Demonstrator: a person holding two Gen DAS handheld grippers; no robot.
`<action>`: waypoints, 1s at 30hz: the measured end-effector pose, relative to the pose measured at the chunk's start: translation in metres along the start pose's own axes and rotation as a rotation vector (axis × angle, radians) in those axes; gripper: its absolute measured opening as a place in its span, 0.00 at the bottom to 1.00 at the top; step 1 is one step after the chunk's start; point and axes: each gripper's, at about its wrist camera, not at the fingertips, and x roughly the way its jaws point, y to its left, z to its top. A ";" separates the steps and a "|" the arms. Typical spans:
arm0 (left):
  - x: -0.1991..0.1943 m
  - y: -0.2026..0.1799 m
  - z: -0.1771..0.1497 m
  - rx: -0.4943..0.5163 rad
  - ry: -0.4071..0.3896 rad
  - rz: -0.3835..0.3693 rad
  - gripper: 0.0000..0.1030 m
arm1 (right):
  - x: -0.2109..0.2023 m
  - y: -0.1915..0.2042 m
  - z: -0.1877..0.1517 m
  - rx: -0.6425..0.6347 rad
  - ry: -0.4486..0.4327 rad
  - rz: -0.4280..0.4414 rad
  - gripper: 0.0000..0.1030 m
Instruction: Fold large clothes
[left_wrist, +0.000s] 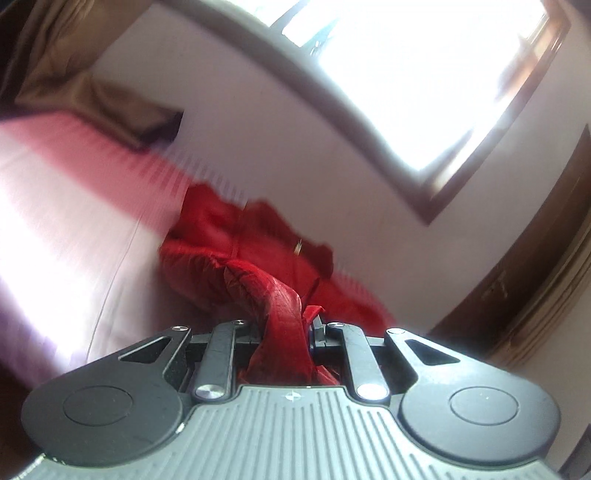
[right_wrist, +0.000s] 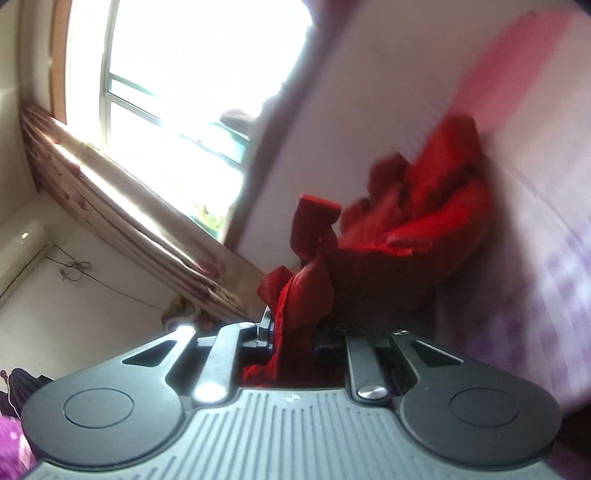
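Observation:
A red shiny garment (left_wrist: 255, 254) hangs bunched in the air in front of both cameras. My left gripper (left_wrist: 284, 325) is shut on a twisted strip of its fabric, which runs back between the jaws. My right gripper (right_wrist: 295, 332) is shut on another fold of the same red garment (right_wrist: 417, 221), whose bulk hangs crumpled just beyond it. Both views are tilted and motion-blurred. The fingertips are hidden by the cloth.
A pink and white bed sheet (left_wrist: 55, 206) lies at the left, with a brown pillow (left_wrist: 99, 99) at its far end. A bright window (left_wrist: 406, 74) is behind. In the right wrist view, a window (right_wrist: 166, 74), curtain (right_wrist: 129, 206) and wall air conditioner (right_wrist: 22, 251) show.

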 end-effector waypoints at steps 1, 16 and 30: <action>0.004 -0.003 0.005 -0.001 -0.017 0.000 0.18 | 0.003 0.001 0.008 -0.002 -0.017 0.007 0.17; 0.127 -0.013 0.076 -0.099 -0.085 0.051 0.22 | 0.087 -0.035 0.115 0.081 -0.080 -0.083 0.17; 0.218 0.022 0.089 -0.128 -0.033 0.180 0.32 | 0.170 -0.102 0.153 0.190 -0.099 -0.208 0.19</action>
